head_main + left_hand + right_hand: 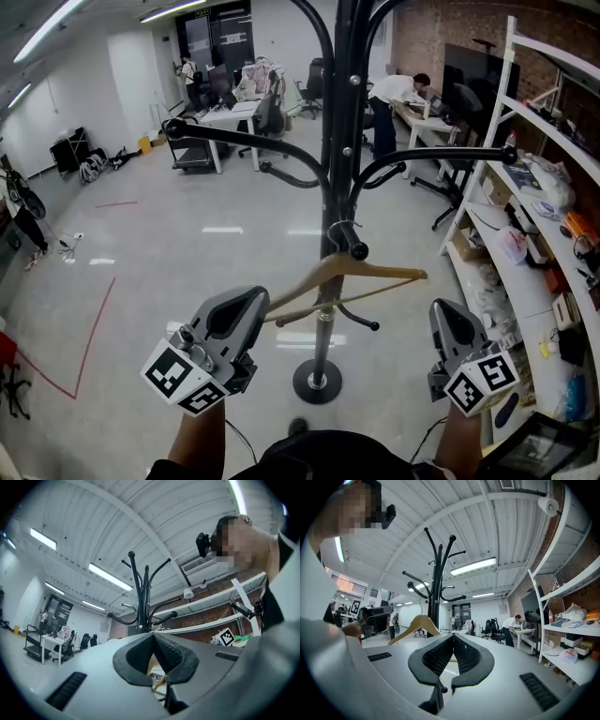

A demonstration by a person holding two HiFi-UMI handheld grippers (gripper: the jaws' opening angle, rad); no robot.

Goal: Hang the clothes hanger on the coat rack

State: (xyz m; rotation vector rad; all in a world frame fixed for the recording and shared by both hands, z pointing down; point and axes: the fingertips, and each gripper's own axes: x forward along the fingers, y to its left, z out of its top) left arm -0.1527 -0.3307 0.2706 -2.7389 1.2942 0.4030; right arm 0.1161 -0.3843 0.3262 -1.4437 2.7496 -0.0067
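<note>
While its jaws press together, the left tool (153,636) holds nothing.

1. White shelving unit (511,122) along the right side, in front of a brick wall (441,23). Shelves carry bags, boxes and small loose items, too small to identify.
2. Person in a white top (394,92) bent over a desk (427,127) by the brick wall.
3. White table (230,117) further back, cluttered, with a dark office chair (269,112) just beside it.
4. Second person (187,70) standing at the far end.
5. Red tape line (94,323) on the glossy grey floor (187,216), left side.
6. Ceiling strip light (47,28) lit.
7. Black cart (70,150) against the left wall.
</note>
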